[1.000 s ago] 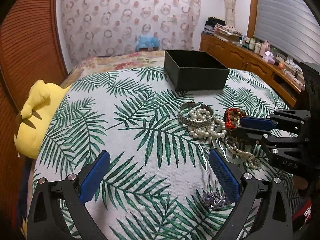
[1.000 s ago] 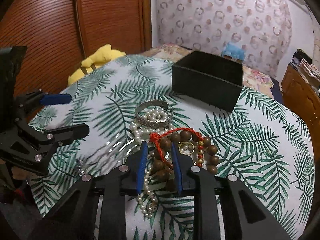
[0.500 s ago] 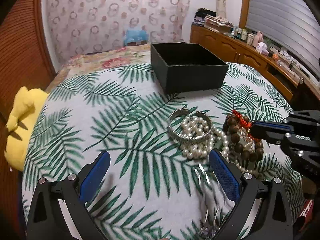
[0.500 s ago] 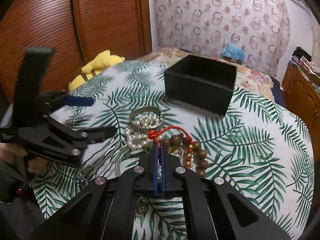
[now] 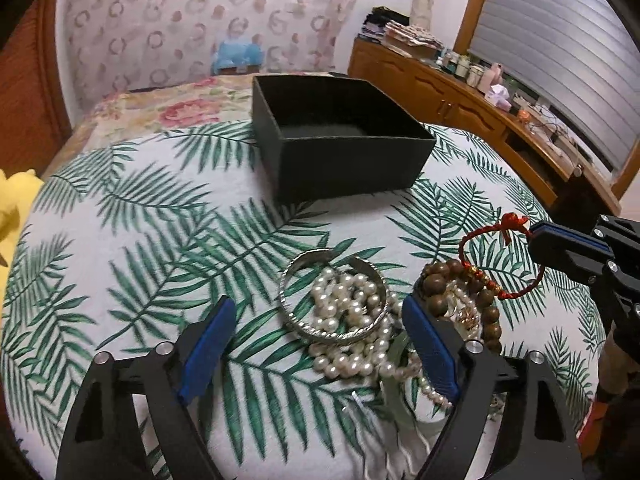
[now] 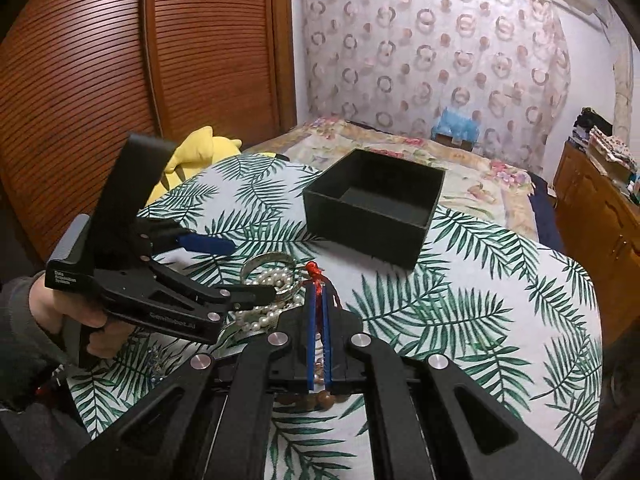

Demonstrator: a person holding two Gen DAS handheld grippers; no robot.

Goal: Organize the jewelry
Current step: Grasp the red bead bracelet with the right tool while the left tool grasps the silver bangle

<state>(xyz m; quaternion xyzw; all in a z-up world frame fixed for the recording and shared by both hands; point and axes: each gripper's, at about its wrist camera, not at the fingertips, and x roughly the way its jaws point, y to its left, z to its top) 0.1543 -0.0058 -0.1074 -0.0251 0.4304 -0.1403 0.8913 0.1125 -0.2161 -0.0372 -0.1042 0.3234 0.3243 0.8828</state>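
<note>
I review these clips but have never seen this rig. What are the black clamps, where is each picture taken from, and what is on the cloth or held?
No robot: a person holds a two-finger gripper in each hand, with a camera on each looking along its fingers. In the left view, the left gripper is closing over the bangle and pearls, not gripping. The right gripper is shut on the red cord bracelet, lifted above the wooden beads. The black box sits open on the leaf-print cloth.
</note>
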